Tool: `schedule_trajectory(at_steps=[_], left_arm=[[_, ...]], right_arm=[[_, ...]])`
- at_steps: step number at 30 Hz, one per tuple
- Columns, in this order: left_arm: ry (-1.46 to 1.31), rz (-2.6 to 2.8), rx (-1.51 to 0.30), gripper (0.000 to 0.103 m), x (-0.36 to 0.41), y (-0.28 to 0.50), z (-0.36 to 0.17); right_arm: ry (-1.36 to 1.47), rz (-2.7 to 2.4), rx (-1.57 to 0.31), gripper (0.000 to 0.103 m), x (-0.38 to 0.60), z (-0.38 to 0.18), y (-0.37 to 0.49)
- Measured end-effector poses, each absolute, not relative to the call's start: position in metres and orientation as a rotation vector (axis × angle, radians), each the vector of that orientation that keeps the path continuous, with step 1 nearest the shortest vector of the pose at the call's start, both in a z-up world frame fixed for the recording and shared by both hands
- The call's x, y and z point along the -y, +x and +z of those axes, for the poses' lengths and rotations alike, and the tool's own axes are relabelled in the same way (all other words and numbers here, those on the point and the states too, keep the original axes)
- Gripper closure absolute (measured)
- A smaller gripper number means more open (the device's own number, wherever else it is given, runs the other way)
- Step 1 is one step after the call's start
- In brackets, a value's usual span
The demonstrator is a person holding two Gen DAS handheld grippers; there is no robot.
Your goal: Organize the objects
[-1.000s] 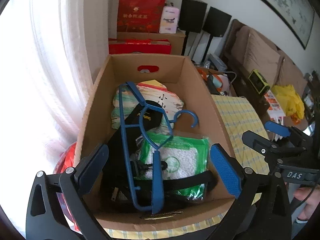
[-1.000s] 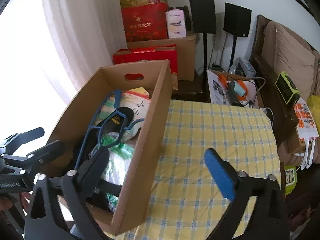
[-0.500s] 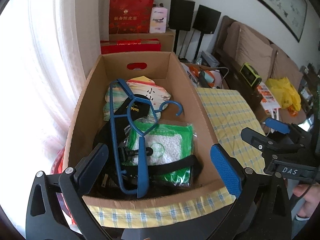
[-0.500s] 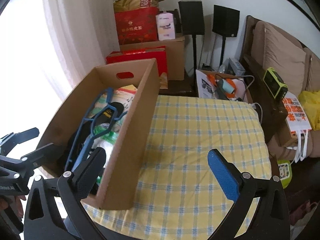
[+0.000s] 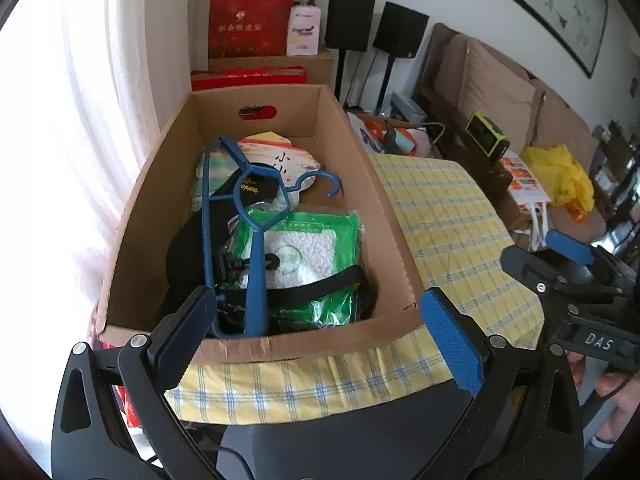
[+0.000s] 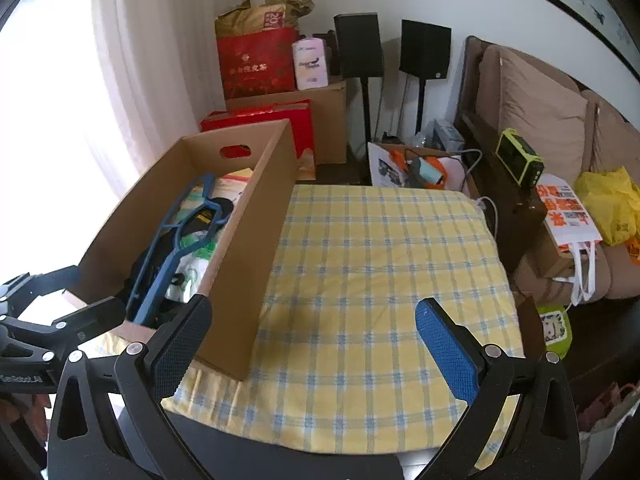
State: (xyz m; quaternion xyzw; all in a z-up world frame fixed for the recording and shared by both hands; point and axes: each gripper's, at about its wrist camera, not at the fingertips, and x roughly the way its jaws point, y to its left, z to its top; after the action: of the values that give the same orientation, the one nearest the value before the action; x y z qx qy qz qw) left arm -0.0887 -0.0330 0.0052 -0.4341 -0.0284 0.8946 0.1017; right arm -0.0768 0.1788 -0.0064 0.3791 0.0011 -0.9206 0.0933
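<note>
Both grippers are held low at the near edge of the surface (image 6: 380, 264), which is covered by a yellow checked cloth, and both point forward across it. The left gripper (image 5: 316, 332) faces the open cardboard box (image 5: 352, 152) from just outside its near wall, jaws spread wide with nothing between them. The right gripper (image 6: 312, 344) sits to the right of the box, over bare cloth, its jaws likewise wide apart and empty. In the left view part of a hand (image 5: 612, 392) shows below the right gripper's body at the frame's lower right edge.

The box stands at the left end of the surface, beside the curtained window. Inside it lie a blue hanger (image 5: 252, 248) on top, a green-and-white packet (image 5: 312, 248) under the hanger's lower end, a black strap (image 5: 320, 284) crossing the packet, dark fabric at the left, and a printed fan-shaped card (image 5: 288, 160) toward the far wall.

Compared with a second ago, both grippers have drawn back toward the person: the left one, which then hung over the box's contents with its fingertips inside the rim, is now clear of the near wall, and a strip of checked cloth shows in front of the box. The right view now takes in far more of the cloth. The contents of the box lie as before.
</note>
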Motion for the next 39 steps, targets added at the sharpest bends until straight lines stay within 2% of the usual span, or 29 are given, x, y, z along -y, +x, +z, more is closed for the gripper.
schedule_trajectory(at_steps=[6,11,26,39], left_arm=[[-1.276,2.716,0.154,0.001,0.044,-0.078,0.005],[-1.268,2.738,0.102,0.001,0.038,-0.063,0.003],[-1.254,2.73,0.129,0.0,0.034,-0.034,0.004],[-1.226,2.733,0.074,0.0,0.023,-0.018,0.008]], right_arm=[[1.12,-2.755,-0.007,0.0,-0.185,-0.007,-0.058],[1.114,-2.77,-0.047,0.0,-0.183,-0.009,-0.044],[1.103,-2.82,-0.031,0.0,-0.193,-0.009,-0.012],[1.1,-2.848,-0.043,0.0,-0.199,-0.01,0.002]])
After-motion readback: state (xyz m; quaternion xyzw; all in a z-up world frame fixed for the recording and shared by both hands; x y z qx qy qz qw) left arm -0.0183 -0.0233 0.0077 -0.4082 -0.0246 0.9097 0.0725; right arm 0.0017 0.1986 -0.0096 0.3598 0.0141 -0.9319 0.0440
